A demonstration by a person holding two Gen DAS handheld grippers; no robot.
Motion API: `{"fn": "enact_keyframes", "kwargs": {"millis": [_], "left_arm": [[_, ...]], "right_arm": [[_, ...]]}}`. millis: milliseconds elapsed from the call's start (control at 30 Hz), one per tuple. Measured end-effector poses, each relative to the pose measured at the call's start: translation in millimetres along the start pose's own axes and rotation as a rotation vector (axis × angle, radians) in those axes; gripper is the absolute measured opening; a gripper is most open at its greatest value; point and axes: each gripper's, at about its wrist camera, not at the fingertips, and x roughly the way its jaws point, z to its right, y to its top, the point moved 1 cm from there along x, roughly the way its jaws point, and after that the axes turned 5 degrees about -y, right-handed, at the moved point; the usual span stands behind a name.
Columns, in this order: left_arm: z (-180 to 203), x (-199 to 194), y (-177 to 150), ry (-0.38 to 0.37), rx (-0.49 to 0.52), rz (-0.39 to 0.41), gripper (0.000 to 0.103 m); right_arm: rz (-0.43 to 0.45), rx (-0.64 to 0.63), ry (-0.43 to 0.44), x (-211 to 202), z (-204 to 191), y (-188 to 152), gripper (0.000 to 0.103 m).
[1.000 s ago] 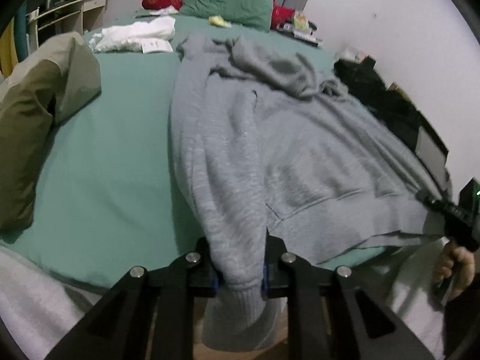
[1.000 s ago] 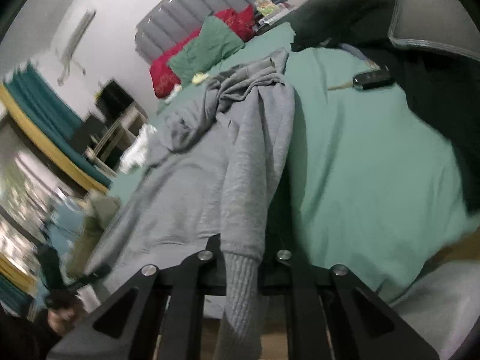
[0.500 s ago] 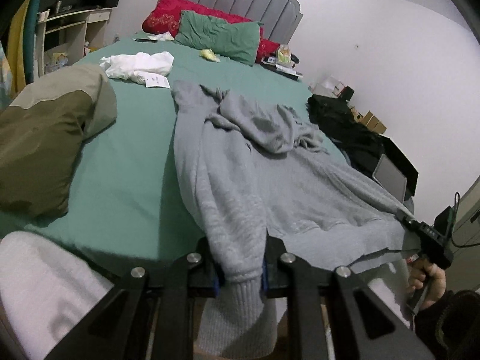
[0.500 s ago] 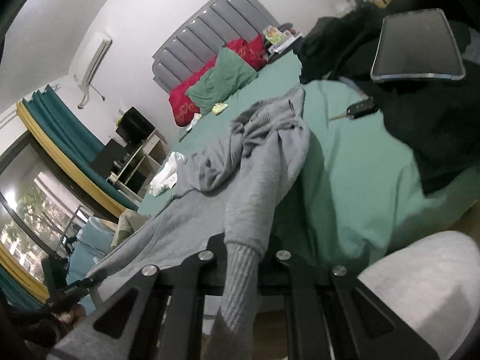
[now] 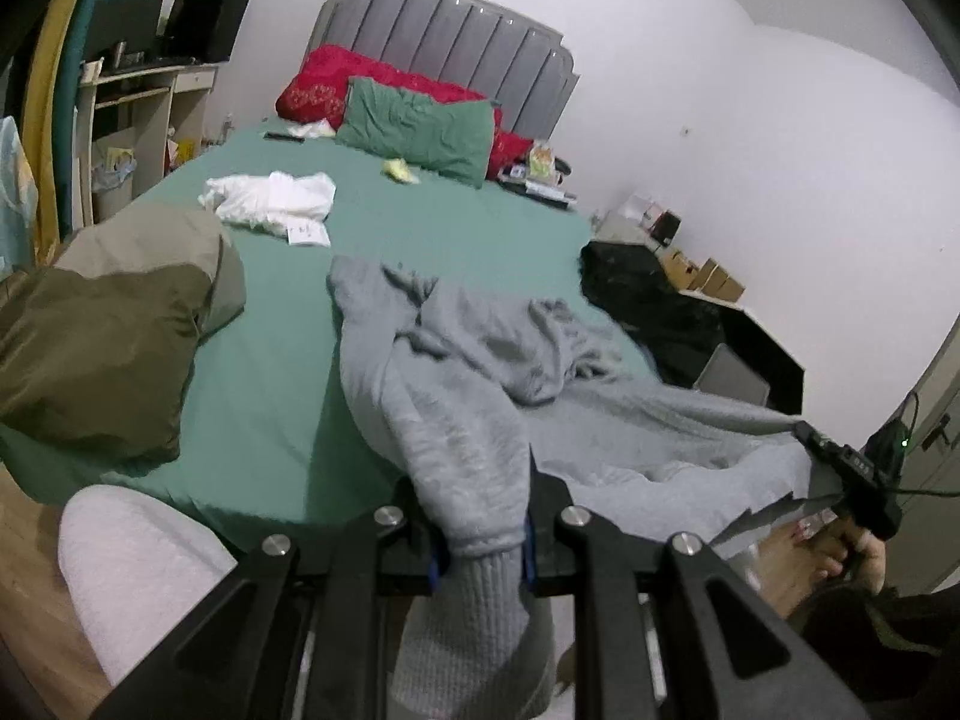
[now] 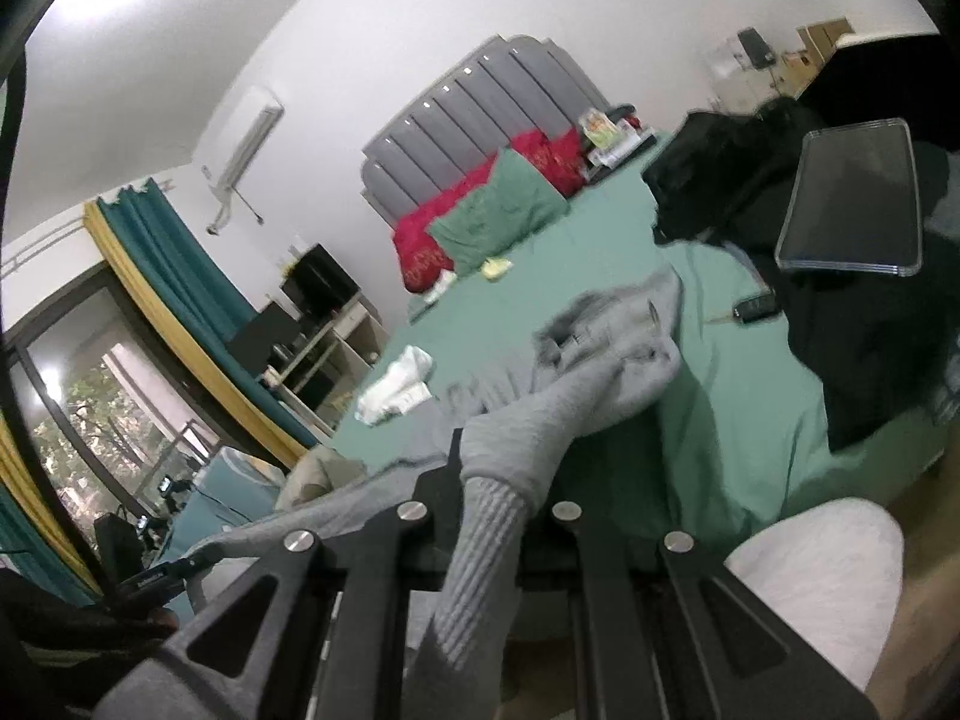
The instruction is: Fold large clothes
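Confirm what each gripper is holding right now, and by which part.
Both hold the grey hoodie: the left gripper is shut on one sleeve just above its ribbed cuff, the right gripper likewise on the other sleeve.

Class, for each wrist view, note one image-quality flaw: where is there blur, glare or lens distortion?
Left wrist view: fisheye bends the headboard and darkens the corners; the grey hoodie is mostly sharp. Right wrist view: the hoodie's far folds are motion-smeared, the window is blown out, and the horizon tilts.
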Motion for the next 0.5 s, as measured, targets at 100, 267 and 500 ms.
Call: {"fn": "enact_keyframes", "kwargs": {"millis": [100,267,500], "left_arm": [[4.2,-14.8,10.8,-0.016,-0.022,0.012,0.017],[0.9,-10.4,36.2,-0.034,-0.038,0.014,0.017],[-38.5,79.0,86.7,-0.048,-0.099,-0.017,0.017]], "right_arm": [[0.028,-0.017,0.01,-16.5,-13.2,10.8,0.009],[0.048,-0.031,0.003,-10.7,-24.0,31.2,0.009],[0.072,-0.021,-0.02,60.8,-13.7,65.5,0.009]]}}
